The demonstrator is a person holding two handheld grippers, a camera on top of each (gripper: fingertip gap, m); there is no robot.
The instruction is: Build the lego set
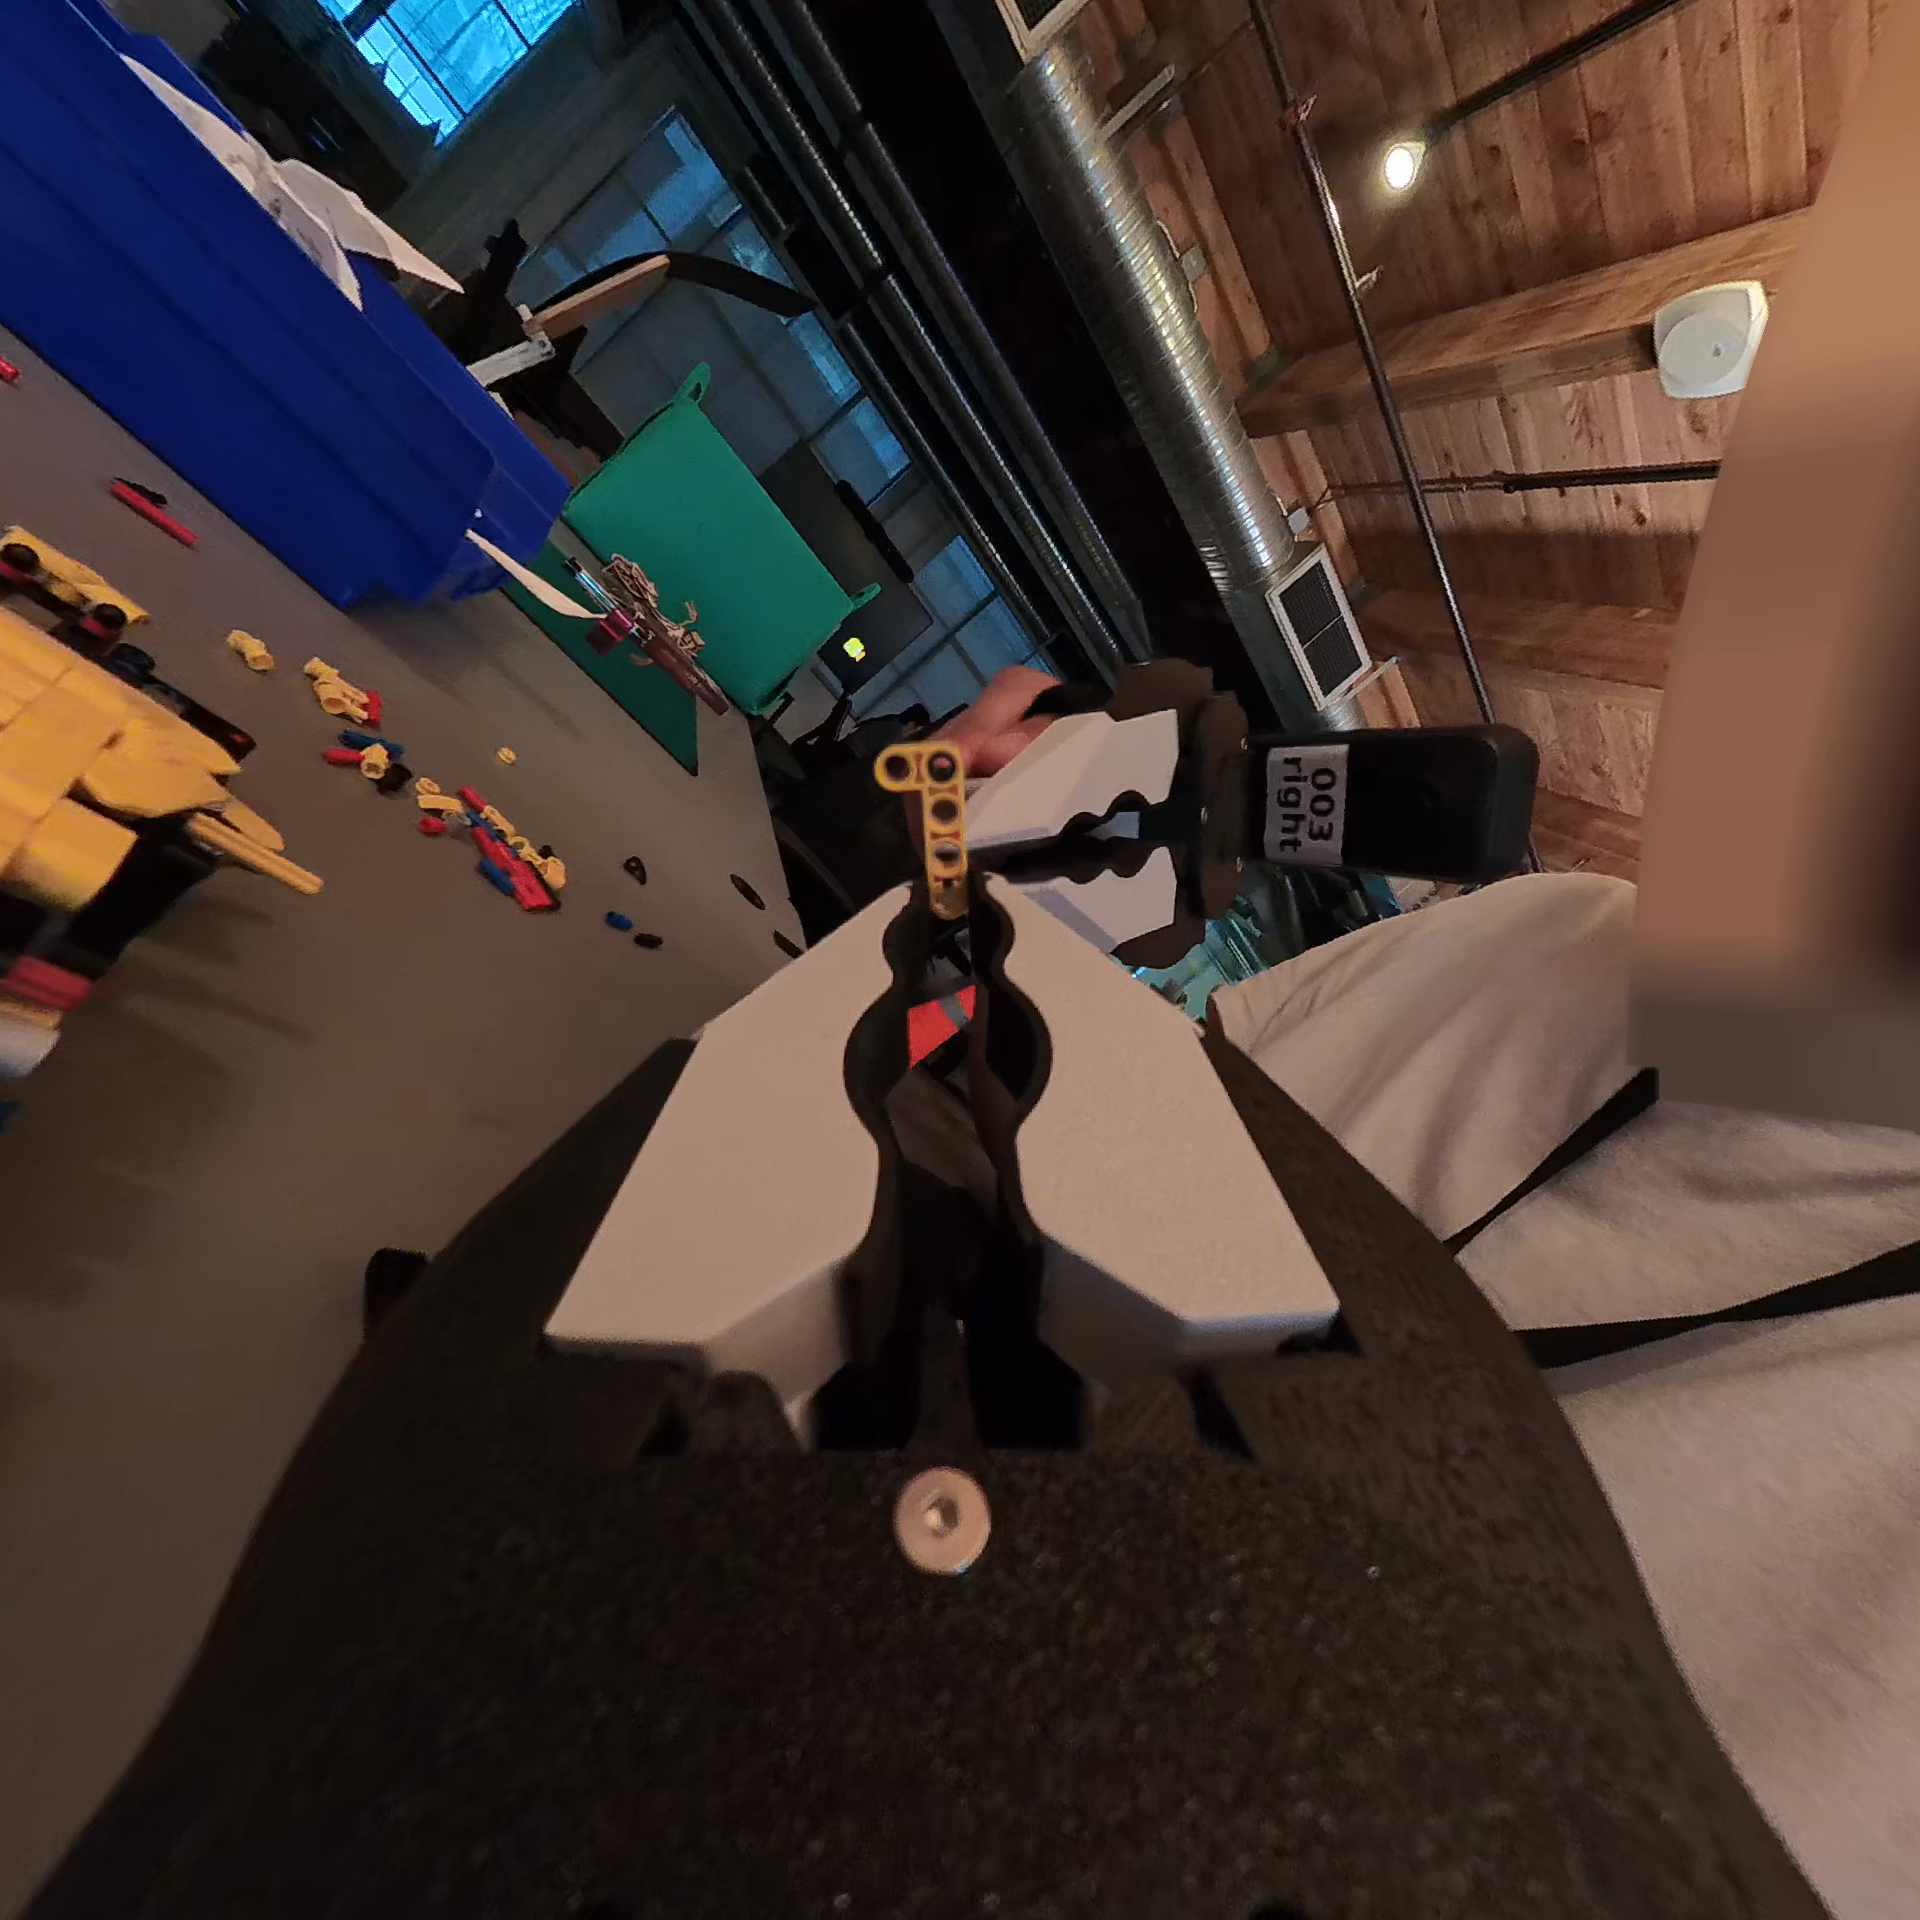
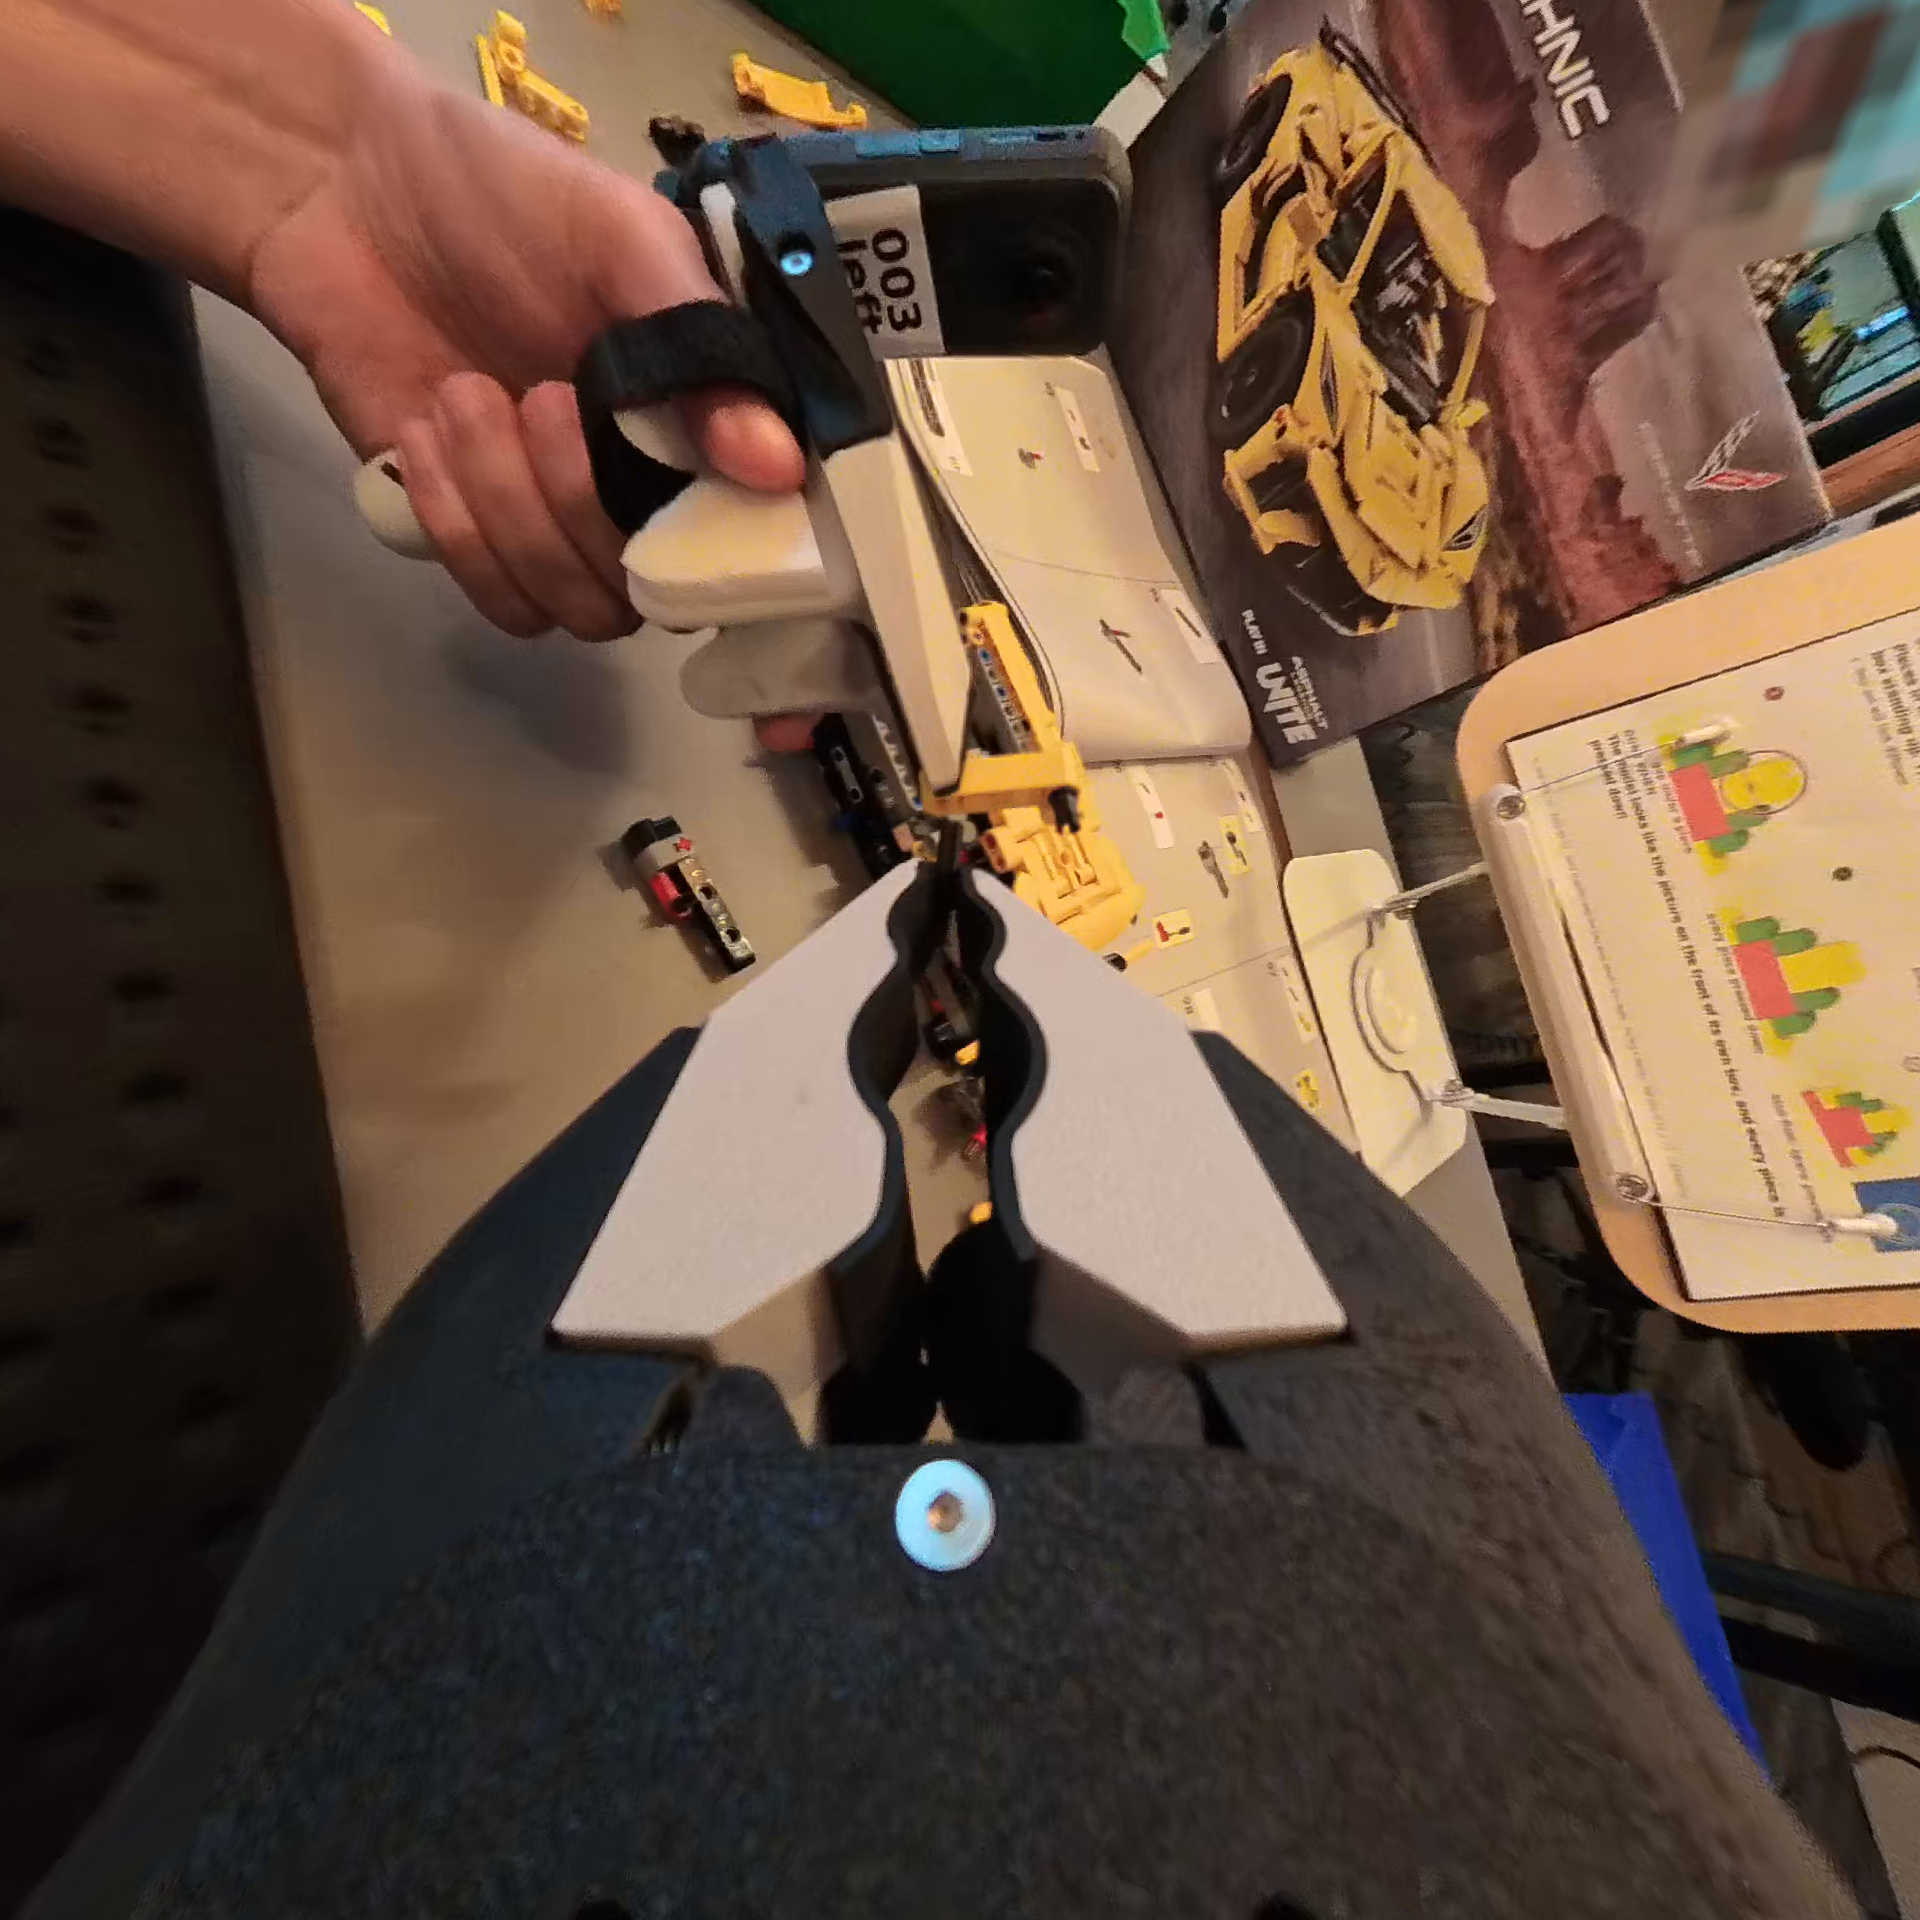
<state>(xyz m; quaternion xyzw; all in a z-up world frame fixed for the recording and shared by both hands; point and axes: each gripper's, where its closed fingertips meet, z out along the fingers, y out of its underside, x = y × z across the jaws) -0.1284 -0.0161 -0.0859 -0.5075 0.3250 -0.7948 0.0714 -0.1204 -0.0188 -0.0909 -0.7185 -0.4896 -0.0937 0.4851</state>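
Clenched left tool (image 1: 951, 914) grips a yellow L-beam (image 1: 932, 821); right tool (image 2: 940, 883) pinches something dark, unclear; both tools carry white labels.

My left gripper (image 1: 951, 914) is raised off the table, its jaws pinched together at the tips. My right gripper (image 2: 940, 883) points at it, tips nearly meeting, also pressed closed (what it grips is unclear). My left hand (image 2: 457, 343) wraps the handle.

Looks like a converted industrial loft workshop – wood plank ceiling (image 1: 1538, 208), exposed spiral duct (image 1: 1132, 312), big factory windows (image 1: 457, 52), blue storage bins (image 1: 208, 312) on a grey worktable (image 1: 468, 1039)
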